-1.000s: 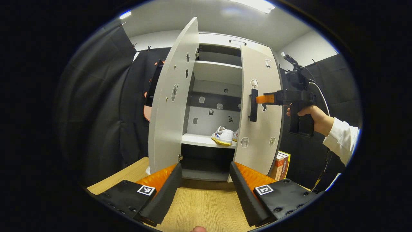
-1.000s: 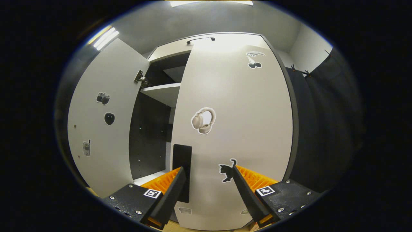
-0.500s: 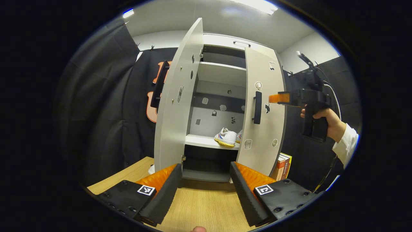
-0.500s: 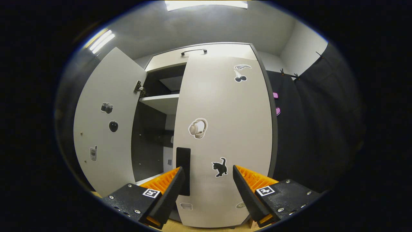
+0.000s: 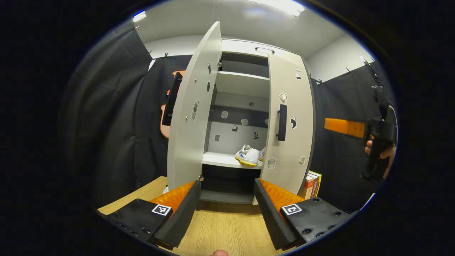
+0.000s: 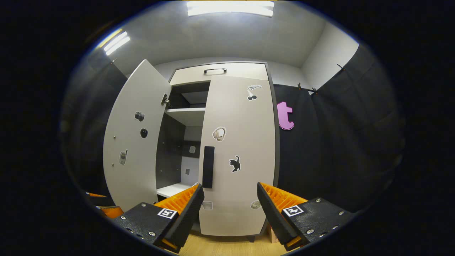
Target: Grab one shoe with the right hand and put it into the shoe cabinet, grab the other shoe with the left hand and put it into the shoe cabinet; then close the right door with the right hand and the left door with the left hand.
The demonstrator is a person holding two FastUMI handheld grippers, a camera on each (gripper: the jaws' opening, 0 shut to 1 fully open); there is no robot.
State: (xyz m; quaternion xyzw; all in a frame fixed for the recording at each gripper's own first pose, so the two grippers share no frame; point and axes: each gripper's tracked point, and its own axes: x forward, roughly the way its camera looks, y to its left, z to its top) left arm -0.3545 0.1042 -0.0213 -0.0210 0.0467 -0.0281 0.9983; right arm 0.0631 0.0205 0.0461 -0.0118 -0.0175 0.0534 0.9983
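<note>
A tall pale grey shoe cabinet is seen standing on the wooden worktop. Its left door is swung wide open, edge-on toward 11 o'clock, with stickers on its inner face. Its right door, bearing a black vertical handle and stickers, is nearly shut but a gap is left. On the lower shelf, a white shoe with coloured stripes and a yellowish sole is set, the second shoe partly hidden behind the right door.

Black cloth draped the booth's walls, with white wall above it. Ceiling strip lights glowed overhead, and a pale wooden counter lay nearest.
</note>
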